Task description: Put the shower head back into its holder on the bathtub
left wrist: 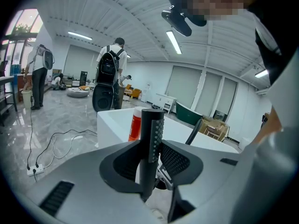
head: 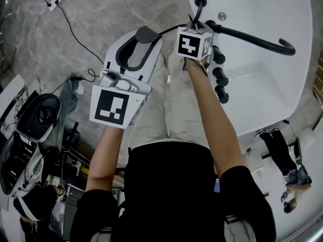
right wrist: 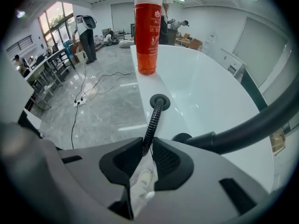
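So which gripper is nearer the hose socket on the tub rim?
Right. The right gripper is shut on the hose just short of the socket; the left gripper, shut on the shower head, sits further away, off the tub.

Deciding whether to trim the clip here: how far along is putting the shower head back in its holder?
Done: the shower head is picked up and clamped in the left gripper. In hand: the right gripper pinches the hose near the bathtub rim. Left: the head is held beside the tub, so it is not yet seated in its holder.
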`<control>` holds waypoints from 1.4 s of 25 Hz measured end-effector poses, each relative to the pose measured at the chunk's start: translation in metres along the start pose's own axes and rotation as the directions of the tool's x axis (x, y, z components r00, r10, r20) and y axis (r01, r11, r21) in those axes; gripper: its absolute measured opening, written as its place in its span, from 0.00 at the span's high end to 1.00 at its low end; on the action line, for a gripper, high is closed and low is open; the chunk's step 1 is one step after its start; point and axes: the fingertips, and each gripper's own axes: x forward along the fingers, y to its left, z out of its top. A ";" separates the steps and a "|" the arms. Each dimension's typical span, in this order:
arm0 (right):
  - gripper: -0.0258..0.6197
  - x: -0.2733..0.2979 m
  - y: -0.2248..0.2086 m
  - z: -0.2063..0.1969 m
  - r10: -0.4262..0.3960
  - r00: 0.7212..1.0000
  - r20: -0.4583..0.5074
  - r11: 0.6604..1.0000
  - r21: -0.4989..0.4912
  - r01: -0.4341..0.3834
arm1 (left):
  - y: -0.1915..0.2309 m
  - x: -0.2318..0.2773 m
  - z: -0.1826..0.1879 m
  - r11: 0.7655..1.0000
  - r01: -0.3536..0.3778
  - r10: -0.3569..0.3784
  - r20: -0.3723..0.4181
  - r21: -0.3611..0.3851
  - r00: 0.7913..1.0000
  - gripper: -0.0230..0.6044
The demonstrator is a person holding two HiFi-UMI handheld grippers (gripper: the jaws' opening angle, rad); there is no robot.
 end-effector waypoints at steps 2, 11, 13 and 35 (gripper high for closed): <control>0.85 0.000 -0.001 0.000 -0.005 1.000 0.002 1.000 -0.005 0.005 | 0.000 0.000 -0.001 1.000 0.000 0.000 0.000 -0.002 1.000 0.74; 0.86 -0.001 0.003 -0.003 0.021 1.000 -0.001 1.000 -0.016 -0.021 | 0.001 -0.001 -0.003 1.000 0.007 -0.007 0.000 -0.004 1.000 0.74; 0.86 -0.001 0.003 0.000 0.024 1.000 0.005 1.000 -0.013 -0.024 | 0.002 0.000 -0.003 1.000 0.007 -0.007 0.000 -0.006 1.000 0.74; 0.87 -0.010 -0.005 0.030 0.039 0.996 0.076 0.999 0.008 -0.039 | 0.000 -0.001 0.013 1.000 -0.004 0.004 0.020 0.006 1.000 0.74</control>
